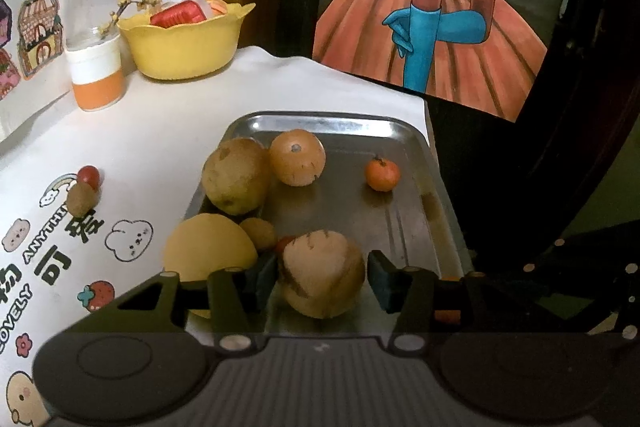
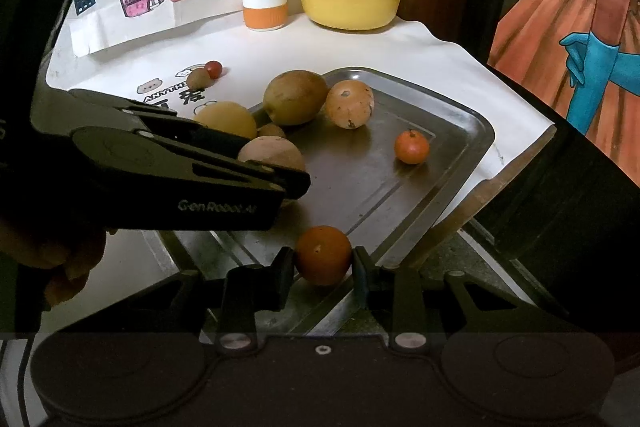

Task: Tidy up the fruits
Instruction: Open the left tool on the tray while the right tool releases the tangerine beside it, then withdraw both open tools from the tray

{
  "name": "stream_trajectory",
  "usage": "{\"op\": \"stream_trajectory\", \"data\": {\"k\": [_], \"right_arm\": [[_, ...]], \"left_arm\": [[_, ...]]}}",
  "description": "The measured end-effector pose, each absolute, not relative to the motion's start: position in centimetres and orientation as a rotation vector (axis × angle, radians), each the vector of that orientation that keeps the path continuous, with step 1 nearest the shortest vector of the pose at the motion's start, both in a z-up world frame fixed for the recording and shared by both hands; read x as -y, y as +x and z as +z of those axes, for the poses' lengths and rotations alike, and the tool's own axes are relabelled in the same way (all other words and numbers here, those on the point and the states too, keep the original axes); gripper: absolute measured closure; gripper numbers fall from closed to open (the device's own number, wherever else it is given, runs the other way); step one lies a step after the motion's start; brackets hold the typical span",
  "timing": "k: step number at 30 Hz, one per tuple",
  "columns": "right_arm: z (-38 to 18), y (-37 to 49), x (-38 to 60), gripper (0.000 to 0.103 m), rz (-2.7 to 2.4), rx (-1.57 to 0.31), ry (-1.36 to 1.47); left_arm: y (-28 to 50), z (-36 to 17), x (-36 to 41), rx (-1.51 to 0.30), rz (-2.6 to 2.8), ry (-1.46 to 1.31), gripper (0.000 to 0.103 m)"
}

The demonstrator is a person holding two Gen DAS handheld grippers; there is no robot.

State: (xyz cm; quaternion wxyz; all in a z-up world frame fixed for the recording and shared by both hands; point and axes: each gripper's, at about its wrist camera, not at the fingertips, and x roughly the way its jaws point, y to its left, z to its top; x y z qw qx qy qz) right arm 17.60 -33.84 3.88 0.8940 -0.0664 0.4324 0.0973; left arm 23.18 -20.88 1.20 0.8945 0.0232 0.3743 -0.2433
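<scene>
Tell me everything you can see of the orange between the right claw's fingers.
The orange is round, deep orange, with a smooth, slightly dull skin and a small pale speck on its front. It sits between the fingers of the right claw, and both dark pads appear to press against its sides. It is at the near end of the metal tray, apart from the other fruit. Whether it rests on the tray or is lifted just off it cannot be told. It is not visible in the left wrist view.

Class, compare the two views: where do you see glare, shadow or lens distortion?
Left wrist view: glare on the far rim of the metal tray; table edge bows from the fisheye; dark corners. Right wrist view: the left tool is a dim silhouette; soft shadow beside the small tangerine; dark corners again.
</scene>
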Motion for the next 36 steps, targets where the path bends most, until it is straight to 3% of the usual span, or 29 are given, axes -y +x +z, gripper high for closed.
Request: {"op": "stream_trajectory", "data": {"k": [7,17,32,36], "right_arm": [[4.0,17.2,33.9,0.062,0.198,-0.893,-0.131],[4.5,16.2,34.1,0.047,0.185,-0.869,-0.107],[5.9,13.5,33.8,0.014,0.14,-0.795,-0.029],[6.6,12.4,33.7,0.007,0.122,-0.768,-0.004]], "left_arm": [[22.7,1.8,20.6,-0.759,-0.506,0.038,0.043],[21.5,2.9,20.3,-0.709,-0.507,0.052,0.025],[19.4,5.2,17.9,-0.617,-0.472,0.012,0.001],[18.8,5.5,16.7,-0.605,-0.441,-0.003,0.001]]}}
